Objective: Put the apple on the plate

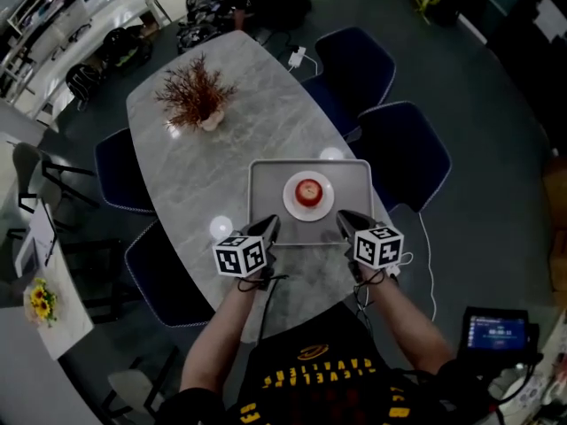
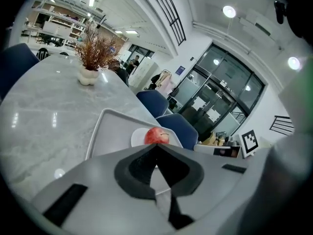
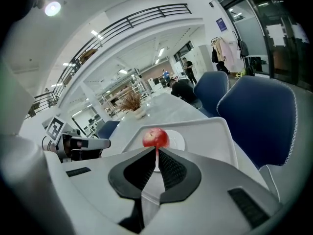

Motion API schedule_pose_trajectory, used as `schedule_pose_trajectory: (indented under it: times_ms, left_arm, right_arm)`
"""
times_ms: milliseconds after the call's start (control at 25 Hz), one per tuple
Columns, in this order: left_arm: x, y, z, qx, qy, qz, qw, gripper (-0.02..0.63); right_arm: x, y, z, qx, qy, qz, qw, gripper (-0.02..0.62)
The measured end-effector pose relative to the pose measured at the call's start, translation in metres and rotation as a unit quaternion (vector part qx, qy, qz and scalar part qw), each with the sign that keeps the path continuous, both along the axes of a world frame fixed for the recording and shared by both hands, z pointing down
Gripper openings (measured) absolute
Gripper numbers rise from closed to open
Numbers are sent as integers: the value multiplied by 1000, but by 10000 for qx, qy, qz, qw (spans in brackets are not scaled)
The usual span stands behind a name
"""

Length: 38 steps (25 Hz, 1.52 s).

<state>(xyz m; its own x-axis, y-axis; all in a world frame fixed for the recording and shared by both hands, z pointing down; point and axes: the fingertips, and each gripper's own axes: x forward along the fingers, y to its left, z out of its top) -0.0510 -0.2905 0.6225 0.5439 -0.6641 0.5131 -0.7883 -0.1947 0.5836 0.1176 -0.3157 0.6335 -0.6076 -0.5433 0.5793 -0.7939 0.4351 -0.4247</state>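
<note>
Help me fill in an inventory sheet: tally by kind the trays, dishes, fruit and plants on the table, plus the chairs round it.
Tray: 1
Plate: 1
Apple: 1
Potted dried plant: 1
Blue chairs: 4
Total: 8

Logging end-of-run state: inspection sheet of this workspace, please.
Surface: marble table, with a grey tray at the person's end.
Job's things: apple sits on the white plate, inside the tray.
Clutter: potted dried plant, further up the table.
Grippers: left tool and right tool both shut, empty, at the tray's near edge.
Cables: white charger lead at the table's far end.
Surroundings: blue chairs, shelving.
</note>
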Motion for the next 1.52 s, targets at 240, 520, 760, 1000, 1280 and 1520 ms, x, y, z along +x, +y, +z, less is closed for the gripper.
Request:
schedule_pose_trajectory:
  times_ms: [240,520,760,1000,1280,1520]
  left_arm:
    - [6,48,-47,515,-85,47,9986,2]
    - [10,96,-88,948,-33,125,9954,2]
    - [16,127,-124,1361,-115,331,9901,2]
    - [26,148,-162,1798,-34,523,9823,2]
    - [32,165,-212,2476,-189,691,9662,2]
    - [25,203,-259,3022,-190,649,9508,2]
  right_arm:
    - [-21,49,-40,239,-331,-127,9991,26]
    - [-52,105,-89,600,-829,-576,9931,6]
    - [-69,132,-130,1125,-848,-558,9885,6]
    - [-79,152,-154,1343,-847,-509,9860,6]
    - [-95,172,-203,2113,-874,-648,9714,6]
    - [-105,208,-248,2631,-1047,-477,9579,6]
